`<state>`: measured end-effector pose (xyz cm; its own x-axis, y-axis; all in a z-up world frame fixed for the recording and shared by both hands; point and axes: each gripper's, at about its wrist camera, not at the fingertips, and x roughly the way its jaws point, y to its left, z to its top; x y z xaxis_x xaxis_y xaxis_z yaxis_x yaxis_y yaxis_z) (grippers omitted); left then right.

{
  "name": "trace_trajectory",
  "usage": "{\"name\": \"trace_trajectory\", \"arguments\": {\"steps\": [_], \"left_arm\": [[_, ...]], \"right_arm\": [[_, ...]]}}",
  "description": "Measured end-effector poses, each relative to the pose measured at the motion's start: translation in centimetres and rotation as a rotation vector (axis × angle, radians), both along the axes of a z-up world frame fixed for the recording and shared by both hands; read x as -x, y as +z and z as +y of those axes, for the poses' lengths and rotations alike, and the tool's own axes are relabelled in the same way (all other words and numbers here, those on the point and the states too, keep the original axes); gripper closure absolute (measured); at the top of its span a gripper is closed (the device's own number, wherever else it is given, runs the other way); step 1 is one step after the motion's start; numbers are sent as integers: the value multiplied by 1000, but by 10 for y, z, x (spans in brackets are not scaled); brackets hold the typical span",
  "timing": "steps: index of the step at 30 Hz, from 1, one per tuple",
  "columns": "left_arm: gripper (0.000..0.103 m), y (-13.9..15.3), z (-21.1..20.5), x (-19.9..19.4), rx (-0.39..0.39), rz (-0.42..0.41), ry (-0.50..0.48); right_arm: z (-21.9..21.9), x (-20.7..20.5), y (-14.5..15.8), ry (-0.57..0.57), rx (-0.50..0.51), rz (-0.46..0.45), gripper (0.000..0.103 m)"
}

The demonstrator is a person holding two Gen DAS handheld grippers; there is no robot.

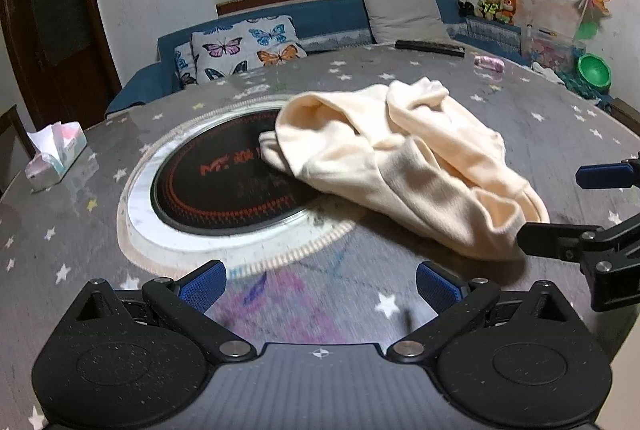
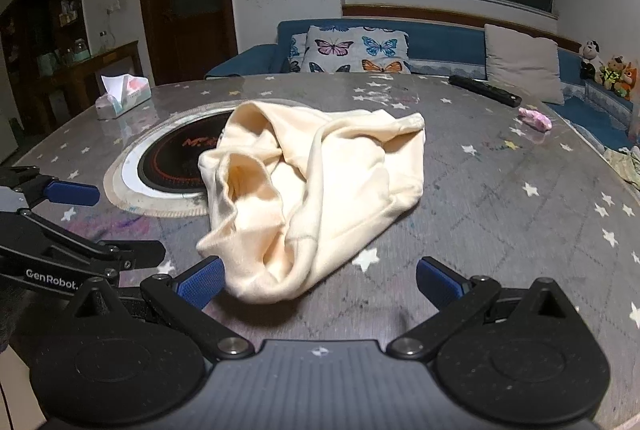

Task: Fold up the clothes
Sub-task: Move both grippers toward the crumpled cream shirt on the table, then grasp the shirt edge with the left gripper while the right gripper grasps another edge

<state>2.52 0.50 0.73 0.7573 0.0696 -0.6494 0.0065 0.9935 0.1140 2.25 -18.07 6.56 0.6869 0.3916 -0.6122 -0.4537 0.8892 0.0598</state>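
Garment [image 1: 404, 166]: one cream piece, crumpled in a loose heap on the round table [image 1: 80, 230], with its far edge lying over the rim of the black hob [image 1: 224, 186] set into the tabletop. Its openings gape toward the right wrist view, where the near hem sits just in front of the right gripper [image 2: 320, 282].

Both tongs are spread wide and hold nothing. The left gripper [image 1: 320, 284] hovers over bare table near the hob, apart from the cloth. The right gripper has its left pad almost at the hem; whether it touches cannot be told.

Containers: one tissue box [image 1: 56, 158] at the left edge of the table, with one white tissue sticking up out of its slot. One green bowl [image 1: 595, 71] stands off the table to the right, tilted; its contents cannot be made out.

Counts on the table: one garment, one hob, one tissue box, one dark remote [image 2: 484, 91], one small pink bundle [image 2: 535, 119]. On the blue sofa [image 2: 440, 42] behind: two butterfly cushions [image 2: 356, 50], one behind the other, and one grey cushion [image 2: 522, 60]. Three soft toys [image 2: 608, 68] sit in a row on the ledge.
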Motion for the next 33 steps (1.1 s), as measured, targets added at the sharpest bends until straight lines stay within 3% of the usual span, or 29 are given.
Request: {"name": "trace_trajectory", "arguments": {"steps": [5, 9, 17, 22, 25, 26, 30, 33], "left_arm": [[8, 15, 9, -14, -12, -43, 7], [21, 28, 15, -37, -45, -86, -2], [40, 29, 18, -106, -110, -89, -56], [40, 16, 13, -142, -147, -65, -127], [41, 13, 17, -145, -128, -66, -130], [44, 12, 18, -147, -122, -66, -131], [93, 7, 23, -151, -97, -67, -135], [100, 4, 27, -155, -78, -68, -138]], "right_arm": [[-1, -16, 8, 12, -19, 5, 0], [-1, -38, 14, 4, -23, 2, 1], [2, -94, 19, -21, -51, 21, 14], [10, -128, 21, -17, -53, 27, 24], [19, -150, 20, 2, -62, 44, 30], [23, -157, 19, 6, -63, 48, 31], [37, -182, 15, 16, -64, 67, 40], [50, -197, 9, 19, -46, 85, 46]]}}
